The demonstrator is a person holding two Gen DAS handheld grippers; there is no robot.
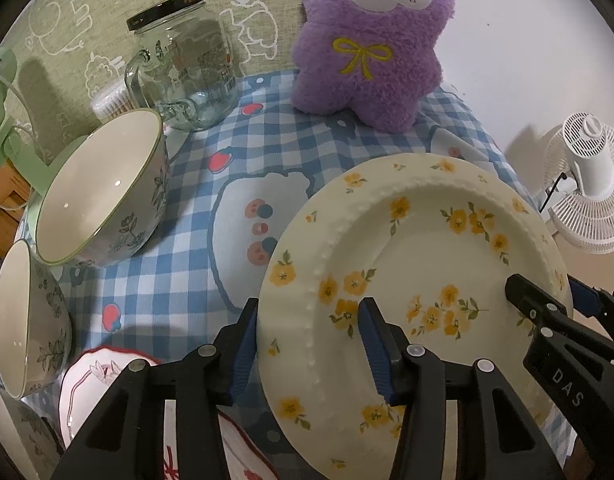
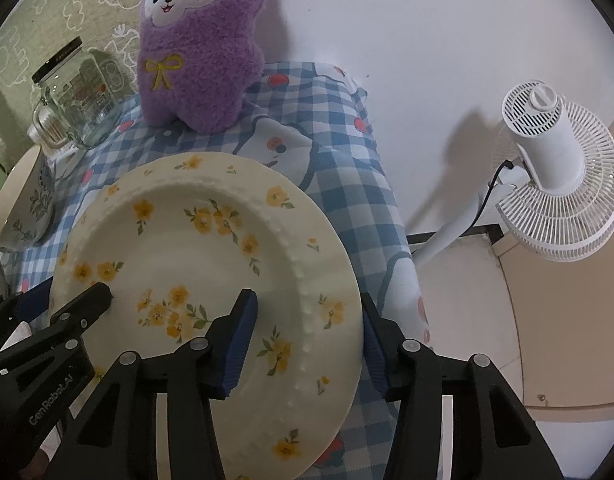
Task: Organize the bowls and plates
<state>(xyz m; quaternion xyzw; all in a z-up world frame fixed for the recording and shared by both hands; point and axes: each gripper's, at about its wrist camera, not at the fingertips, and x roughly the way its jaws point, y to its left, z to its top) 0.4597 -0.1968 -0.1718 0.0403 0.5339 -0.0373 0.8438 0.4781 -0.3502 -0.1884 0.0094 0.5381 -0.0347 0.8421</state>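
A cream plate with yellow flowers is held tilted above the checked tablecloth; it also shows in the right wrist view. My left gripper is shut on the plate's left rim. My right gripper is shut on its right rim, one finger over the plate, one under. Each gripper shows in the other's view, the right gripper at right, the left gripper at left. Two floral bowls lie on their sides at left. A red-and-white plate lies below the left gripper.
A glass jar mug and a purple plush toy stand at the back of the table. A white fan stands off the table's right edge. The table edge drops away at the right.
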